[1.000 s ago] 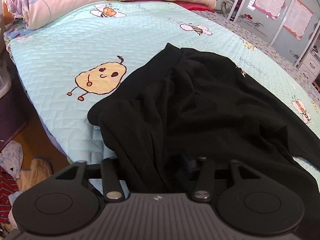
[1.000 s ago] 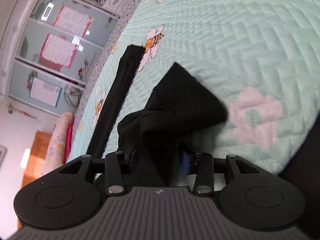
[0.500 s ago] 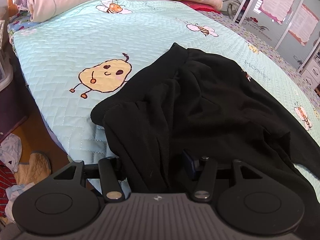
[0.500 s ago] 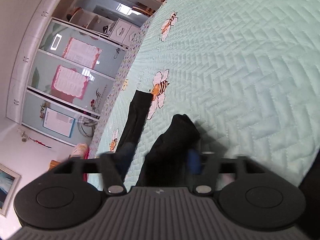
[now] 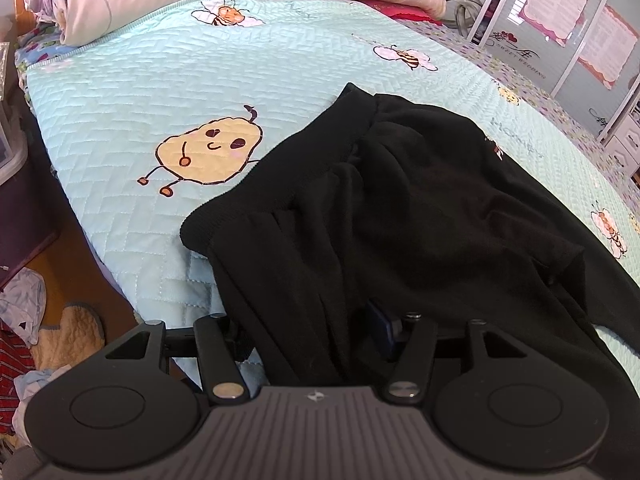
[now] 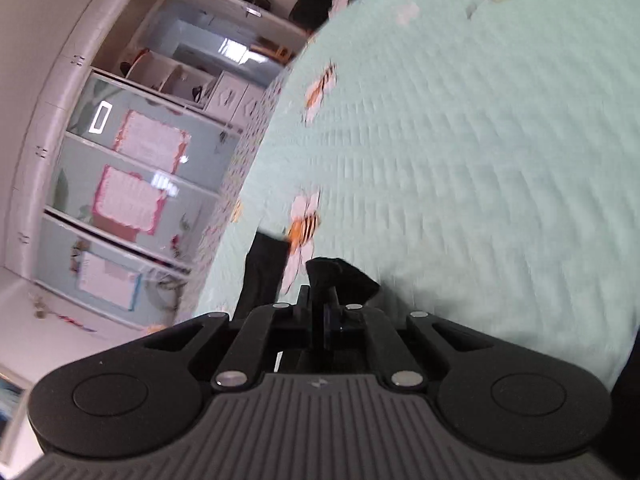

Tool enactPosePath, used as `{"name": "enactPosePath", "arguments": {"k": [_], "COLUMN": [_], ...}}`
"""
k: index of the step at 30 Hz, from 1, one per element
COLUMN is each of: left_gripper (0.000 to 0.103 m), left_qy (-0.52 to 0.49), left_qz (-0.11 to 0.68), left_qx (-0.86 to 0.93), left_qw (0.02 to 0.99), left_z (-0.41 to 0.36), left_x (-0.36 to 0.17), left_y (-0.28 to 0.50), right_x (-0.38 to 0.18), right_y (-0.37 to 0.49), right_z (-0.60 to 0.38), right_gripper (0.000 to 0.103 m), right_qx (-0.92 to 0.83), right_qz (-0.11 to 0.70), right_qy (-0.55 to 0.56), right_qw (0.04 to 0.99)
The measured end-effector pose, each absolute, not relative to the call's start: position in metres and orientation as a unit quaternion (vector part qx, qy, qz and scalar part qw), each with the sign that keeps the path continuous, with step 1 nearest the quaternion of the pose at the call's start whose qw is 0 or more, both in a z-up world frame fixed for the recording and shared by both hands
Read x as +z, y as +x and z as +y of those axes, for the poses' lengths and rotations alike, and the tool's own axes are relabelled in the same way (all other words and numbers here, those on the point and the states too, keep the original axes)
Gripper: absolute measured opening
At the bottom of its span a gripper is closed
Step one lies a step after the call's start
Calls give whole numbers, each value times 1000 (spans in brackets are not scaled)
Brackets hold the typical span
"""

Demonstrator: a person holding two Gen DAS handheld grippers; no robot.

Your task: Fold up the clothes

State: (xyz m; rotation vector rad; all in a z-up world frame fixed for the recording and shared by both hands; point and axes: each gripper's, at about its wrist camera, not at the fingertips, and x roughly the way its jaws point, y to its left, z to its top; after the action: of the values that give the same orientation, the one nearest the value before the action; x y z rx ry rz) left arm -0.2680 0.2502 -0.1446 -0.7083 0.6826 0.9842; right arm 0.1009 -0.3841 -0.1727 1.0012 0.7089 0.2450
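**Spotter:** Jaws first. Your right gripper (image 6: 320, 312) has just been closing and its jaws now stand almost pressed together, with a thin fold of the black knitted fabric tip (image 6: 340, 280) pinched between them. Your left gripper (image 5: 312, 332) has its jaws spread about halfway, and a thick bunch of the black fleece garment with a ribbed waistband (image 5: 400, 208) fills the gap. The pads look to be pressing on it, though the cloth hides the contact.

**Operator:** Where does the garment lie from each?

**Spotter:** From your left jaws it runs straight ahead and off to the right, spread over the pale mint quilted bedspread printed with bees and a pear (image 5: 168, 92). Its ribbed waistband (image 5: 288, 160) sits ahead and to the left of the jaws, and its long axis stretches away towards the right. From your right jaws only the pinched tip shows just ahead, and a narrow black strip of the same cloth (image 6: 264, 268) lies flat just to their left, pointing forward.

**Operator:** Which hand leads?

**Spotter:** I'd judge your right. It has the loose end, with bare bedspread ahead of it, while your left is anchored at the bulk. Carrying that end across along the long axis, towards the waistband, looks like the move. The right view is blurred, so the depth of the pinch is unclear.
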Motion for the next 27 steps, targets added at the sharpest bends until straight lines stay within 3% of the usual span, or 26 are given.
{"name": "enactPosePath", "arguments": {"k": [2,3,4,10,14,16,17,18,19,23,27], "left_gripper": [58,58,58,59,61,59,50,28,19,10,12], "left_qy": [-325,-327,-330,-341,-346,-352,-357,-362,-368,-380,-386], "left_qz": [313,312,310,302,293,285,277,269,260,235,232], "left_qx": [453,452,450,450,449,450,449,448,446,444,446], "left_qw": [768,769,770,768,770,770,771,772,773,777,773], "left_z": [249,250,250,255,255,256,256,256,257,254,249], "left_x": [-145,-145,-145,-145,-148,-148,-147,-147,-146,-145,-143], "left_y": [-268,-269,-271,-272,-275,-277,-280,-284,-287,-298,-301], "right_x": [-181,-187,-194,-215,-206,-203,-202,-201,-199,-194,-192], "right_y": [106,106,100,63,54,55,55,55,55,54,55], "right_z": [-381,-379,-378,-365,-341,-335,-333,-331,-332,-336,-339], "right_gripper": [19,36,44,45,48,43,35,12,1,1,3], "right_qx": [113,113,107,142,176,181,182,183,179,173,176], "right_qz": [360,376,383,387,406,407,408,409,409,401,406], "right_qy": [467,470,477,510,465,449,444,439,433,431,432], "right_qw": [800,790,783,755,767,775,777,779,783,789,786]}}
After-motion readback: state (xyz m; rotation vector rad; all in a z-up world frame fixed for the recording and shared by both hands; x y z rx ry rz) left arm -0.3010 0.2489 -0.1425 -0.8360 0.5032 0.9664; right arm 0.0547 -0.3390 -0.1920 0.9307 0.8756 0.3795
